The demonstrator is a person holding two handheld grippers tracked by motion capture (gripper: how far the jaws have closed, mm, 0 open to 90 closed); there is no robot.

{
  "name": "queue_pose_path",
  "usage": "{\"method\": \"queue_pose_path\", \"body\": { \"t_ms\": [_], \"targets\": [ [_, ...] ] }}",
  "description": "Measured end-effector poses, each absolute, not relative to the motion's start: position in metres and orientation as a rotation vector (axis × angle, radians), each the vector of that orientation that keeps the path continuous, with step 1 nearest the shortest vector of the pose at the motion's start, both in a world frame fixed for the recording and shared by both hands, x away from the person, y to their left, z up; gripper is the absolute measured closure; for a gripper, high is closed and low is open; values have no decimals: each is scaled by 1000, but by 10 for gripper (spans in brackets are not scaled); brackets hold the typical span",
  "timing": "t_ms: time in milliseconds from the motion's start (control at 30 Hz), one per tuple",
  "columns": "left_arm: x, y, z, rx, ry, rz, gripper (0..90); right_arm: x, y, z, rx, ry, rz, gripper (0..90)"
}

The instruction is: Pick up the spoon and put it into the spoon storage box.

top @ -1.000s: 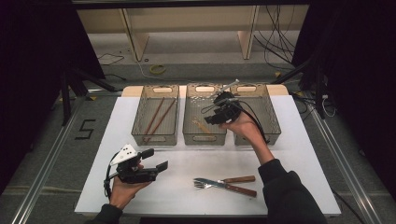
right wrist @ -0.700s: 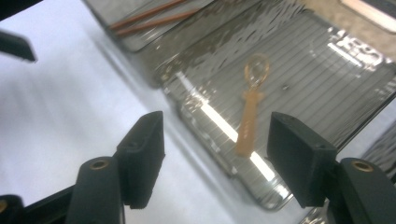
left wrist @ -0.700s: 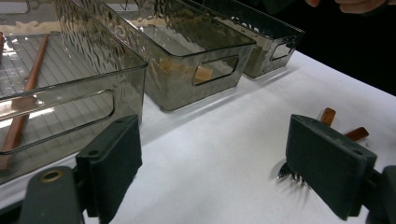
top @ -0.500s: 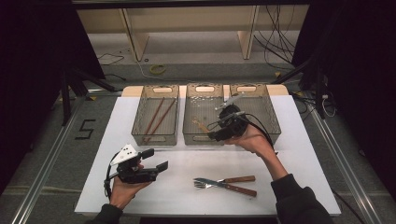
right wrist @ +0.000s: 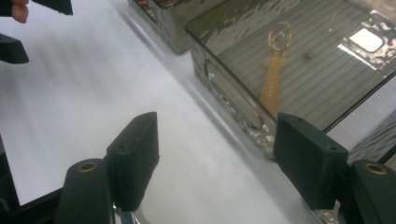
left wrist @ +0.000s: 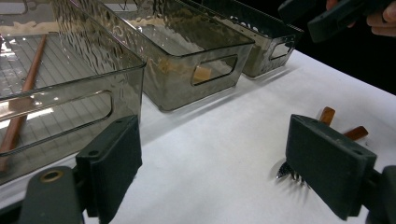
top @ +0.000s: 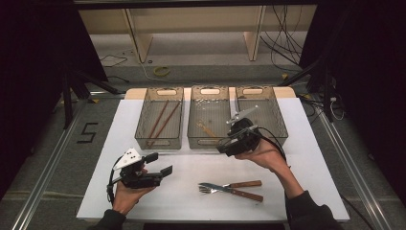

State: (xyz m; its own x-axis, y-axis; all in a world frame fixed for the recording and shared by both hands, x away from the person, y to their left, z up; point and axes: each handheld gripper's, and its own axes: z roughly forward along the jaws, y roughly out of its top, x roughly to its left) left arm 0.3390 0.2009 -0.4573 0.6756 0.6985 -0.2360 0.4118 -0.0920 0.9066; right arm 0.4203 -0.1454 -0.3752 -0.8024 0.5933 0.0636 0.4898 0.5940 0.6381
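Observation:
Three smoky clear bins stand in a row at the back of the white table. The left bin (top: 159, 117) holds brown chopsticks (left wrist: 25, 88). An amber-handled utensil (right wrist: 275, 84) lies in the middle bin (top: 209, 120). Two wooden-handled forks (top: 231, 188) lie on the table near its front edge. My right gripper (top: 224, 146) hovers at the middle bin's front wall. Its jaws have just been opening and stand open with nothing between them (right wrist: 219, 168). My left gripper (top: 160, 163) rests still at the front left, open and empty (left wrist: 219, 163), pointing toward the forks (left wrist: 292, 171).
The right bin (top: 261, 115) looks empty. The table's white surface (top: 191, 167) runs between the two grippers. Cables and stand legs lie on the floor beyond the table's far and right edges.
The right hand has drawn its gripper back from above the bins toward the near side and slightly down. The left hand has stayed put.

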Motion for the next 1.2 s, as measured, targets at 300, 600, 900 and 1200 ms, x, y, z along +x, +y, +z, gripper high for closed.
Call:
{"method": "queue_pose_path", "body": {
  "t_ms": [300, 600, 900, 1200],
  "targets": [
    [339, 201, -457, 1723, 901, 307, 176, 402, -156, -383, 919, 2690, 1025, 298],
    [340, 200, -457, 1720, 900, 306, 176, 389, -161, -389, 901, 2727, 1004, 294],
    [339, 200, -457, 1719, 898, 308, 176, 379, -166, -403, 887, 2795, 920, 292],
    [339, 201, -457, 1722, 899, 310, 176, 369, -169, -408, 875, 2826, 872, 294]
  ]
}}
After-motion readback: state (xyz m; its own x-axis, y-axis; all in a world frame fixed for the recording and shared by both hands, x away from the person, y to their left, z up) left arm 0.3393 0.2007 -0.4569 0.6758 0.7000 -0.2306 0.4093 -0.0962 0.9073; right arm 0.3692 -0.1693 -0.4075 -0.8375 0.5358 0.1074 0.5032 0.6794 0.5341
